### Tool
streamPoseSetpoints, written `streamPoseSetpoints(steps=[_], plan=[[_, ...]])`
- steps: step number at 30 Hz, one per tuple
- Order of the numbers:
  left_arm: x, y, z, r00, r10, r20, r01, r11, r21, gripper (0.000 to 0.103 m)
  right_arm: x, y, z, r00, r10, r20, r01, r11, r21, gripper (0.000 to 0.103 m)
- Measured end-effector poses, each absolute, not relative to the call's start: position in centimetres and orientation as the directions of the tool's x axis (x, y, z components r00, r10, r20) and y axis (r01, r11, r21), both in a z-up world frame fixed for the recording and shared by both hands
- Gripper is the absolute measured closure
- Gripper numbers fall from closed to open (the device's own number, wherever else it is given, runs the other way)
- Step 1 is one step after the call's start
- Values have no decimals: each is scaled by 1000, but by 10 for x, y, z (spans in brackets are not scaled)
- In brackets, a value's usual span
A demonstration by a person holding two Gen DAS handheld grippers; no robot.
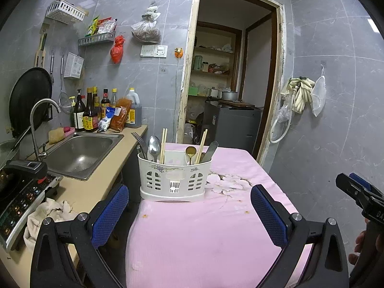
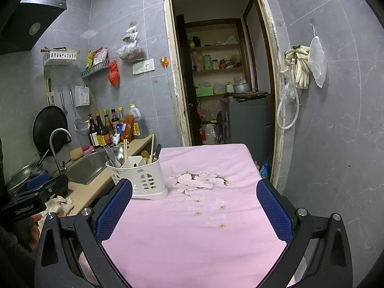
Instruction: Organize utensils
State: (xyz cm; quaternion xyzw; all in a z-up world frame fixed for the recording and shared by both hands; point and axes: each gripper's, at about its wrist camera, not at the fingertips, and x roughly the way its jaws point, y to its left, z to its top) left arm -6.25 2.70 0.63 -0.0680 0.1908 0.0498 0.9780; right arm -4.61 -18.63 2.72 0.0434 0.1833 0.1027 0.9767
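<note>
A white slotted utensil holder (image 1: 174,176) (image 2: 140,177) stands on a pink flowered tablecloth (image 1: 204,228) (image 2: 196,228). In it stand a fork (image 1: 139,140), a silver spoon (image 1: 153,146), wooden chopsticks (image 1: 163,147), a gold spoon (image 1: 190,153) and a knife (image 1: 211,150). My left gripper (image 1: 189,206) is open and empty, a short way in front of the holder. My right gripper (image 2: 194,204) is open and empty over the cloth, with the holder just beyond its left finger. The right gripper (image 1: 360,192) shows at the left wrist view's right edge.
A beige counter (image 1: 96,187) with a steel sink (image 1: 81,153), tap, sauce bottles (image 1: 96,112) and an induction cooker (image 1: 21,199) runs along the left. A crumpled cloth (image 1: 48,216) lies on the counter. An open doorway (image 1: 228,84) is behind the table; the grey tiled wall is at right.
</note>
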Motion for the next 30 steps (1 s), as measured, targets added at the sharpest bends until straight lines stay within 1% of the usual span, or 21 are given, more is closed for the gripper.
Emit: streamPoseSetpoints(steps=[30], plan=[[-59, 29, 7, 921, 77, -381, -127, 986, -110, 1, -45, -177, 25, 909, 224, -351, -191, 973, 126, 2]])
